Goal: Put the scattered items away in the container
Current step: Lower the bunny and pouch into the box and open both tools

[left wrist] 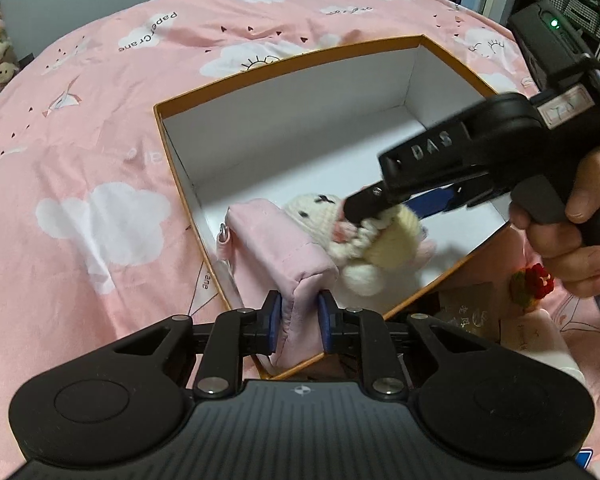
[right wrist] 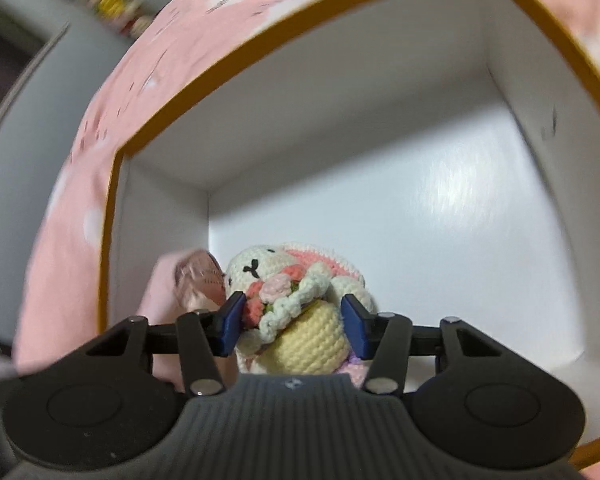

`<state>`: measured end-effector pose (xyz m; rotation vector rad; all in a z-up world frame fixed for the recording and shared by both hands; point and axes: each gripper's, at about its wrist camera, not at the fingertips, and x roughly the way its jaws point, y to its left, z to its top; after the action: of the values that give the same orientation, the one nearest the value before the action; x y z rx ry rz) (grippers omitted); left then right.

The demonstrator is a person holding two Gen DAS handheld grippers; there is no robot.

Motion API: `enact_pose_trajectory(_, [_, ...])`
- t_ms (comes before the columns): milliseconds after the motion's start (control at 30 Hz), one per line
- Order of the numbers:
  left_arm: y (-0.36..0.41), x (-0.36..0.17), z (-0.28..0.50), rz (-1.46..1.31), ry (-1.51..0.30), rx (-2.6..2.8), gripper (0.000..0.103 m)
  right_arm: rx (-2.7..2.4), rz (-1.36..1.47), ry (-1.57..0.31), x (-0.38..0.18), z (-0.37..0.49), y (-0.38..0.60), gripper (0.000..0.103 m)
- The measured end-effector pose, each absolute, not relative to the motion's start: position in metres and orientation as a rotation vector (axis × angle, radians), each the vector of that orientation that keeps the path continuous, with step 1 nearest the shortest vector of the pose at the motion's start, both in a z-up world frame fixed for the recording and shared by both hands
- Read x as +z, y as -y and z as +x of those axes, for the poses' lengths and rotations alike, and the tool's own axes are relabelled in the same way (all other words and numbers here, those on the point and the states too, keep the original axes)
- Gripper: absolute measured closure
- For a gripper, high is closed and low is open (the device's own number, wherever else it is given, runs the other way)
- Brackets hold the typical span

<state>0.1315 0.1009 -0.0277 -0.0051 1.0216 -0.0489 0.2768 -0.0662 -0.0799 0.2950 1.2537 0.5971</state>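
A crocheted white bunny (right wrist: 296, 312) with black stitched eyes, a pink-lined ear, a small bouquet of pink and coral yarn flowers and a pale yellow base sits inside the box (left wrist: 284, 60), near its front left corner. Beside it, touching, lies one soft pink fabric pouch (left wrist: 276, 240) with a metal ring at one end. The box is a single open carton, white inside with an orange rim, resting on a pink bedspread (left wrist: 80, 160) printed with white clouds. The left gripper (left wrist: 299, 317) pinches the pouch's near end between its blue pads. The right gripper (right wrist: 293, 322) brackets the bunny; whether its pads press the yarn cannot be told. Outside the box lies one small red and yellow crocheted piece (left wrist: 532, 284).
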Motion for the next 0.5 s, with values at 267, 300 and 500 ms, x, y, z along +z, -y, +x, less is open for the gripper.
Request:
enact_pose_trajectory(267, [-0.098,-0.023,0.128,0.019,-1.015,-0.047,0.079,0.588,0.325,-1.281,-0.080,0.262,0.051,0.049])
enact_pose_trajectory(300, [-0.098,-0.020,0.125,0.027,-1.010,-0.048,0.077,0.595,0.316,-1.285,-0.079,0.261,0.051,0.049])
enact_pose_trajectory(500, [-0.102,0.000,0.119,-0.038,-0.942,-0.061,0.072,0.637,0.223,-1.290,-0.075,0.251,0.039,0.050])
